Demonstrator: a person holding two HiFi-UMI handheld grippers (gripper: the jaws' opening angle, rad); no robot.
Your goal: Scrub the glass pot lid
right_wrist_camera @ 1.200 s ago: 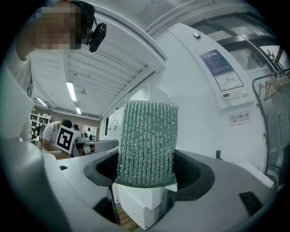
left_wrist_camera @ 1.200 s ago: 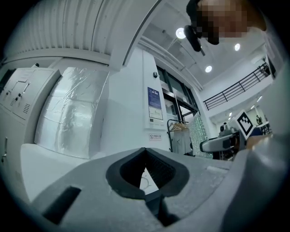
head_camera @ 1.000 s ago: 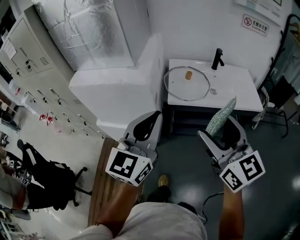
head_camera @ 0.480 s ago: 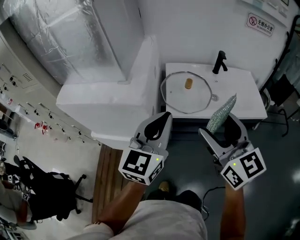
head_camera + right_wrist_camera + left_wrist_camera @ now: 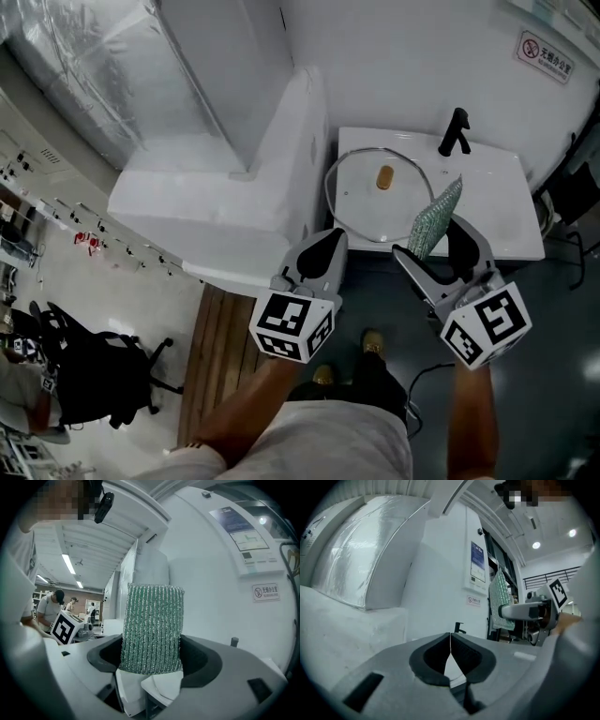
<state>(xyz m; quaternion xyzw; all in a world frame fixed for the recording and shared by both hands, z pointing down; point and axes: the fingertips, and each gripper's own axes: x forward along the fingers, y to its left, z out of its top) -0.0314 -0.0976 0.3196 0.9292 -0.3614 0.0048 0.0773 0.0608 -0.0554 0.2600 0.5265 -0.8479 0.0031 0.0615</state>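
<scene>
The glass pot lid [image 5: 361, 204], with a tan knob [image 5: 384, 177], lies flat on the white sink counter [image 5: 506, 220]. My right gripper [image 5: 437, 242] is shut on a green ribbed scrub cloth [image 5: 434, 218], which stands upright between its jaws and, in the head view, overlaps the lid's near right edge. In the right gripper view the scrub cloth [image 5: 151, 627] fills the gap of the right gripper [image 5: 151, 656]. My left gripper [image 5: 328, 239] is shut and empty, short of the counter's front left. The left gripper [image 5: 450, 635] shows its pads touching, with the scrub cloth [image 5: 500, 599] off to the right.
A black faucet [image 5: 456, 131] rises at the counter's back. A big white machine housing [image 5: 216, 202] stands left of the sink. Wooden boards [image 5: 211, 356] lie on the floor below it, and a black bag on a chair [image 5: 84, 366] sits far left.
Both grippers have come closer to the sink. The left gripper moved right and forward. The scrub cloth now overlaps the lid's edge in the head view.
</scene>
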